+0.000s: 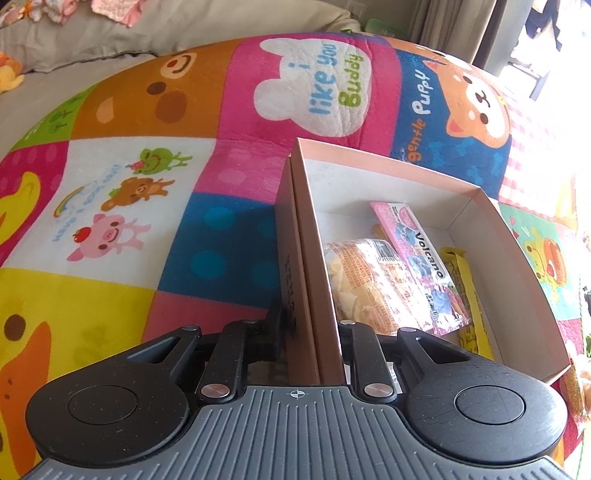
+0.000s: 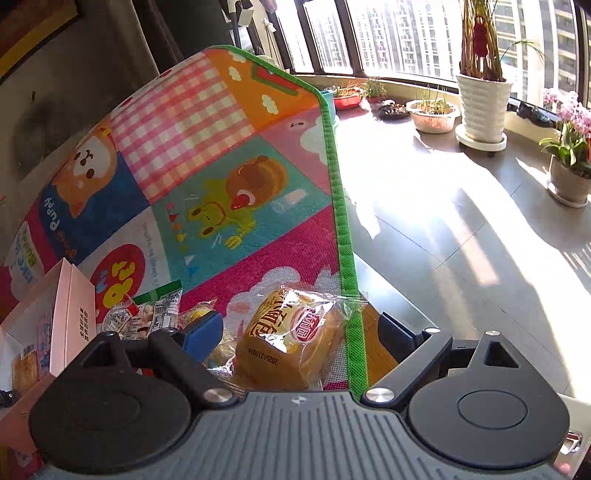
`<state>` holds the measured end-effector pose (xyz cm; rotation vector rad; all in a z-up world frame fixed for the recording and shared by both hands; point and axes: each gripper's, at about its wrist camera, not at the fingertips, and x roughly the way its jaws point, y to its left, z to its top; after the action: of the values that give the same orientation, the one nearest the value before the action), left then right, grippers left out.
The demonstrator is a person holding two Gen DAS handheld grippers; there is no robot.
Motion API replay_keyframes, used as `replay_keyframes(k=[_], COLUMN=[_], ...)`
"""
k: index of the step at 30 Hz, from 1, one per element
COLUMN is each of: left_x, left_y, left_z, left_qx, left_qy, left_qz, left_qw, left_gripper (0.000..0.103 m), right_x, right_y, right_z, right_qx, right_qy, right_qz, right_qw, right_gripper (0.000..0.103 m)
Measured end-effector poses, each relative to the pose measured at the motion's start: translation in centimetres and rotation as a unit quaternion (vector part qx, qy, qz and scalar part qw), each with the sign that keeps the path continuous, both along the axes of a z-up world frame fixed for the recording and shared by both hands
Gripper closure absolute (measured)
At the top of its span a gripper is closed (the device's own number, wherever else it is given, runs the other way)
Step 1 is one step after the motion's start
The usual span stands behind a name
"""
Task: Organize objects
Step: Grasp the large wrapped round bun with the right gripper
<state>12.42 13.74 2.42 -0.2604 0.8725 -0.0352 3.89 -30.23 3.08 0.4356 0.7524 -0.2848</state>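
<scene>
A pink cardboard box [image 1: 480,195] lies open on a colourful play mat [image 1: 207,236]. My left gripper [image 1: 310,332] is shut on its near left wall, which stands between the two fingers. Inside the box lie a pink Volcano packet [image 1: 424,258], an orange bag of chips [image 1: 365,280] and a yellow packet [image 1: 469,295]. In the right wrist view my right gripper [image 2: 299,332] stands open, its blue pads wide apart. A wrapped bread bun [image 2: 291,328] lies on the mat between them, untouched. The same box [image 2: 70,302] shows at the left.
A green-and-white snack packet [image 2: 159,310] and other wrappers lie between the box and the bun. The mat's green edge [image 2: 343,221] runs just right of the bun, with tiled floor [image 2: 461,240] and several plant pots [image 2: 480,107] beyond. A grey cushion [image 1: 110,33] lies behind the mat.
</scene>
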Motion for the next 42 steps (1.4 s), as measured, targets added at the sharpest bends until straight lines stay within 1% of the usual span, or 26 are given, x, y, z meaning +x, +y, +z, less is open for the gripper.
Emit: replay_keyframes(k=[2,3,6,9,12,15,16,19,23,24,26,27,28,30,33,36,40,42], left_x=[0.0,0.0,0.0,0.0,0.0,-0.1,-0.1,-0.1,-0.1,-0.1,-0.1,-0.1,-0.1,-0.1,-0.1,-0.1,-0.2,-0.3], left_y=[0.0,0.0,0.0,0.0,0.1,0.1,0.1,0.1,0.1,0.1,0.1,0.1,0.1,0.1,0.1,0.0,0.1,0.0], left_z=[0.0,0.0,0.0,0.0,0.0,-0.1,-0.1,0.0,0.0,0.0,0.0,0.0,0.0,0.0,0.0,0.0,-0.1,-0.1], left_qx=[0.001,0.001,0.0,-0.002,-0.003,-0.004,-0.004,-0.005,-0.004,-0.005,-0.006,-0.006,-0.006,-0.006,-0.005,-0.004,-0.005,-0.002], left_qy=[0.001,0.001,0.002,0.002,0.002,0.0,0.0,0.001,0.0,0.0,-0.001,-0.001,0.0,-0.001,0.0,0.0,0.002,0.001], left_qz=[0.001,0.001,0.0,0.003,0.004,0.004,0.004,0.004,0.001,0.0,0.0,0.0,0.0,-0.001,-0.002,-0.002,0.001,0.0], left_qw=[1.0,1.0,1.0,1.0,1.0,1.0,1.0,1.0,1.0,1.0,1.0,1.0,1.0,1.0,1.0,1.0,1.0,1.0], left_gripper=[0.082,0.082,0.082,0.082,0.082,0.082,0.082,0.082,0.082,0.082,0.082,0.082,0.082,0.082,0.082,0.082,0.082,0.082], right_x=[0.5,0.8,0.7,-0.3,-1.8,-3.5,-3.9,-4.7,-5.1,-5.2,-5.8,-6.0,-6.2,-6.4,-6.5,-6.7,-8.2,-8.9], right_y=[0.9,1.5,2.8,4.2,6.5,8.9,9.7,12.0,13.9,14.2,14.3,14.1,13.9,13.3,12.4,11.3,11.2,11.1], right_z=[-0.7,-1.0,-0.7,0.5,1.4,1.9,1.9,1.4,-0.1,-0.3,-0.7,-0.8,-0.9,-0.8,-0.6,-0.5,-1.2,-1.4], right_qx=[-0.018,-0.032,-0.059,-0.069,-0.083,-0.063,-0.061,-0.065,-0.066,-0.074,-0.094,-0.1,-0.107,-0.125,-0.146,-0.125,-0.114,-0.097], right_qy=[0.008,0.016,0.013,0.002,0.0,-0.006,-0.01,-0.016,0.004,0.009,0.013,0.015,0.017,0.018,0.014,0.02,0.033,0.034], right_qz=[0.013,0.019,0.03,0.063,0.119,0.194,0.211,0.255,0.297,0.302,0.307,0.304,0.298,0.28,0.254,0.256,0.286,0.297], right_qw=[1.0,0.999,0.998,0.996,0.989,0.979,0.976,0.965,0.952,0.95,0.947,0.947,0.948,0.952,0.956,0.958,0.951,0.949], right_gripper=[0.018,0.03,0.046,0.048,0.049,0.049,0.049,0.049,0.049,0.049,0.044,0.04,0.035,0.032,0.031,0.023,0.022,0.021])
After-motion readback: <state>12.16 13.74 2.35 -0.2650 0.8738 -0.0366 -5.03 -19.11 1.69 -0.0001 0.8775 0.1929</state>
